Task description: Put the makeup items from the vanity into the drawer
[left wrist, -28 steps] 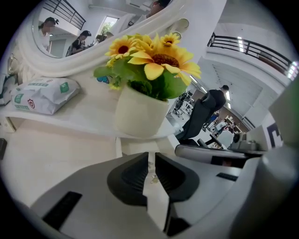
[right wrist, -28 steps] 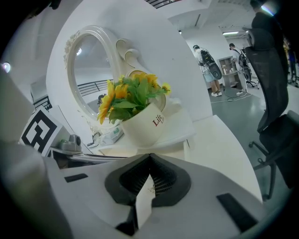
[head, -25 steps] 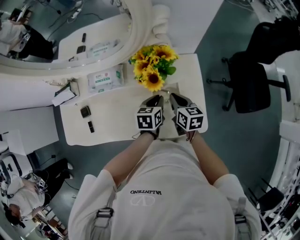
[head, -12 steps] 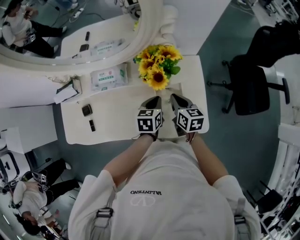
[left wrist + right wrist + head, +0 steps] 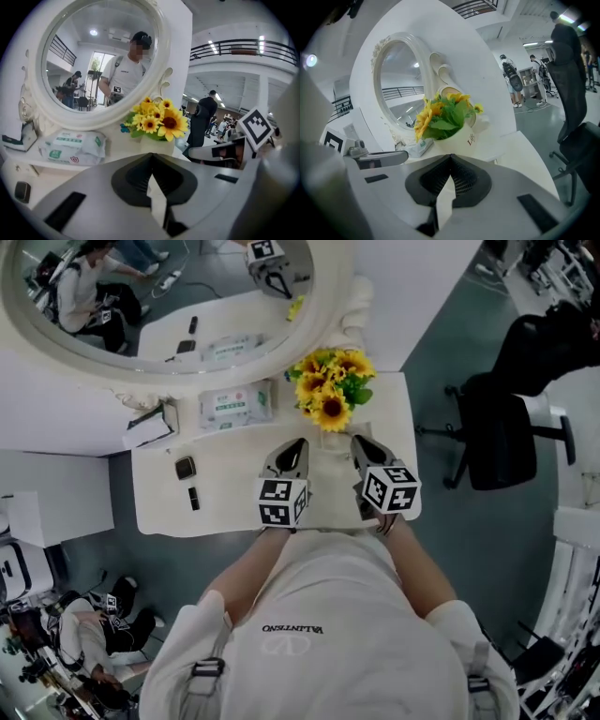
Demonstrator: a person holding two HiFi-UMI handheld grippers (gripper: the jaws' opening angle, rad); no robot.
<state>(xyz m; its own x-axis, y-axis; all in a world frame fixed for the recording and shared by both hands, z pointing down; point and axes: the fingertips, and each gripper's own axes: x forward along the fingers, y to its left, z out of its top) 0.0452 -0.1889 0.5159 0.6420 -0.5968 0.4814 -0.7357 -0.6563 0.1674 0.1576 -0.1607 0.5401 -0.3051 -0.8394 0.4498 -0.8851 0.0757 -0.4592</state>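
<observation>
Two small dark makeup items lie on the left part of the white vanity top: a square compact and a slim dark stick. The compact also shows low at the left of the left gripper view. My left gripper hovers over the middle of the vanity, right of those items, shut and empty. Beside it, my right gripper points at the flower vase, also shut and empty. No drawer shows in any view.
A vase of sunflowers stands just beyond both gripper tips. A pack of wipes lies under the round mirror, and a small open box sits at the far left. A black office chair stands right of the vanity.
My left gripper has shifted a little left, away from the right one. The head view has tipped up, so more of the mirror shows.
</observation>
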